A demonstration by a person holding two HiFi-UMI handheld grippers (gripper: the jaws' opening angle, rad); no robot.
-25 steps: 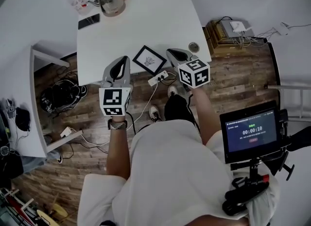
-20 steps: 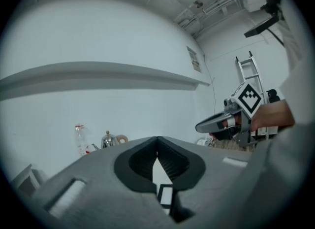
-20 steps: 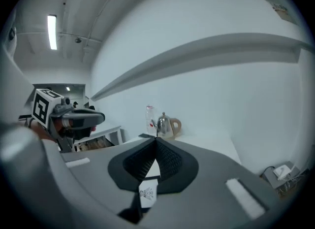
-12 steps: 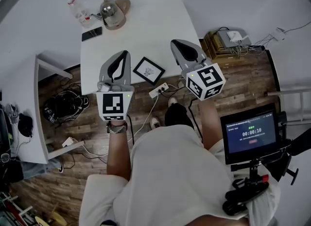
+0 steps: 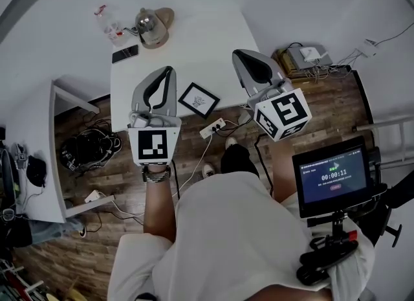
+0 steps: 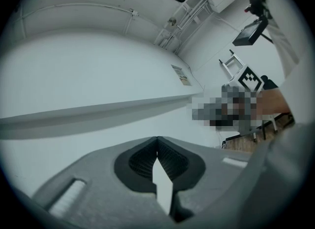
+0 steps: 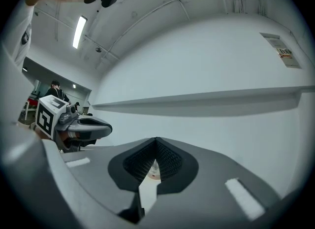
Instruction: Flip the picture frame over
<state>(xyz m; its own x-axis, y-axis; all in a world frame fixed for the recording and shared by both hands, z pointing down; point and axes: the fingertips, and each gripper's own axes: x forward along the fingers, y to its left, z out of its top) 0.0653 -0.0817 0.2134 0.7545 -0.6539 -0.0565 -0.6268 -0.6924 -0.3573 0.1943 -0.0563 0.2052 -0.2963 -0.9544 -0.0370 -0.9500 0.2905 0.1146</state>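
Note:
The black picture frame (image 5: 199,100) lies face up on the white table (image 5: 194,41), close to its front edge. Both grippers hang in the air above that edge, one on either side of the frame, touching nothing. My left gripper (image 5: 169,70) is shut, its ribbed pads meeting at the tip (image 6: 157,139) with nothing between them. Likewise shut and empty is my right gripper (image 5: 240,54), whose tip (image 7: 156,140) faces a white wall. The frame shows in neither gripper view. The left gripper (image 7: 81,126) appears at the left of the right gripper view.
At the table's far side stand a glass kettle (image 5: 151,24) on a wooden base, a phone (image 5: 125,54) and a small bottle (image 5: 106,17). A power strip (image 5: 212,127) lies on the wooden floor below. A timer screen (image 5: 334,177) stands at the right.
Both grippers have risen toward the camera and now look larger, the right one rolling a little. The picture frame has stayed flat on the table.

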